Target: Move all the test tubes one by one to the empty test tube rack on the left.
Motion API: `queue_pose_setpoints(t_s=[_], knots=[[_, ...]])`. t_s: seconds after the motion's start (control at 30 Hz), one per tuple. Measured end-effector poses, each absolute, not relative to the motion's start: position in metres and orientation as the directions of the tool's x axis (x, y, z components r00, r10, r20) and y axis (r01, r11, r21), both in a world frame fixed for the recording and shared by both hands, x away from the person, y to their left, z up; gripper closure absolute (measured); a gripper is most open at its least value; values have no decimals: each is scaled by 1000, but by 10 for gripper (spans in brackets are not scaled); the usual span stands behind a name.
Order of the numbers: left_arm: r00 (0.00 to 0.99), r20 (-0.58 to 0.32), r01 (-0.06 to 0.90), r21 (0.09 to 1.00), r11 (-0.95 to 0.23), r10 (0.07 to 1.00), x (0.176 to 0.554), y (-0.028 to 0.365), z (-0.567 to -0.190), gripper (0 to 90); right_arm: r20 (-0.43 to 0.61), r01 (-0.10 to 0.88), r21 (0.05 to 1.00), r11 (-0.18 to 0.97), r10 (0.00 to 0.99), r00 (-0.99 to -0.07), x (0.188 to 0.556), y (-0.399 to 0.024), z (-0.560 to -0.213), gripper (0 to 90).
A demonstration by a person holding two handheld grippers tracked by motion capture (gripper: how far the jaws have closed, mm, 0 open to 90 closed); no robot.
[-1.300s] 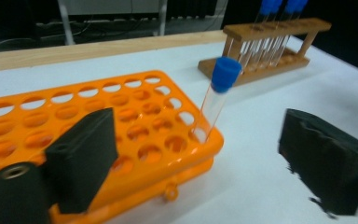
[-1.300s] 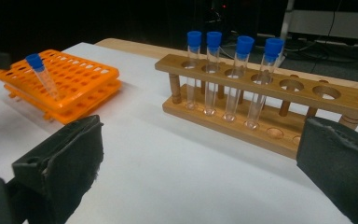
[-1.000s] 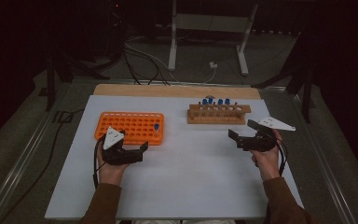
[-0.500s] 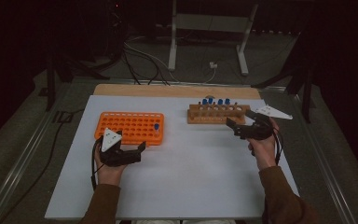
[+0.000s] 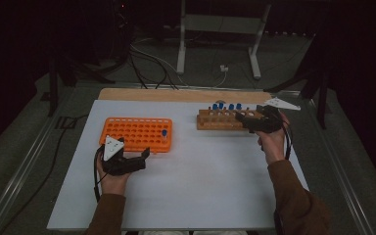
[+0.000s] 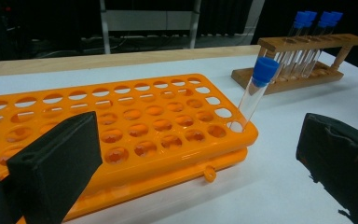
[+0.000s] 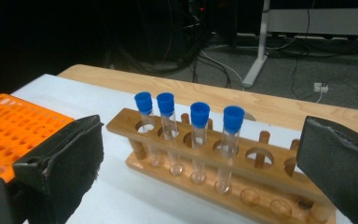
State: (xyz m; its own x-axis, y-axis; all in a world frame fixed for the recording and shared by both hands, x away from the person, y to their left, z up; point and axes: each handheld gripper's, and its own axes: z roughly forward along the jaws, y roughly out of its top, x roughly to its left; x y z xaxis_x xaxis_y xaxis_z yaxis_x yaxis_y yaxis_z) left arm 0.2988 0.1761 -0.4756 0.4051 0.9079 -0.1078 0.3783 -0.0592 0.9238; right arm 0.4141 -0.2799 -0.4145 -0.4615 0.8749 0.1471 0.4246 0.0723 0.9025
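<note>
One blue-capped tube (image 6: 256,95) already standing, leaning a little, in a corner hole of the orange rack (image 6: 135,130), just ahead of the left gripper (image 5: 127,160), jaws apart and empty. Four more tubes (image 7: 199,140) left upright in the wooden rack (image 7: 223,172), directly ahead of the right gripper (image 5: 247,121), jaws spread wide, nothing between them. Judged early in the transfer: one moved, four to go. Clear slim tubes, blue screw caps, seemingly empty.
</note>
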Motion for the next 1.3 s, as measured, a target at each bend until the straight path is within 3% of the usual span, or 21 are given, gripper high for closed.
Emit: queue_pose_setpoints(t_s=[0.33,0.57,0.73,1.03,1.3], knots=[[401,-116,383,922,-51,909,300,176,-477,9,148,433,900,53,897,-417,435,-274,-421,105],[401,-121,389,920,-50,908,301,176,-479,9,154,496,866,58,915,-374,452,-280,-443,170],[398,-129,392,919,-41,908,302,176,-479,9,166,516,855,48,918,-360,460,-283,-451,315],[398,-138,397,917,-35,907,303,176,-480,9,73,474,871,126,922,-379,463,-271,-458,666],[399,-142,398,917,-31,906,303,177,-480,9,58,477,868,140,924,-377,466,-266,-463,742]])
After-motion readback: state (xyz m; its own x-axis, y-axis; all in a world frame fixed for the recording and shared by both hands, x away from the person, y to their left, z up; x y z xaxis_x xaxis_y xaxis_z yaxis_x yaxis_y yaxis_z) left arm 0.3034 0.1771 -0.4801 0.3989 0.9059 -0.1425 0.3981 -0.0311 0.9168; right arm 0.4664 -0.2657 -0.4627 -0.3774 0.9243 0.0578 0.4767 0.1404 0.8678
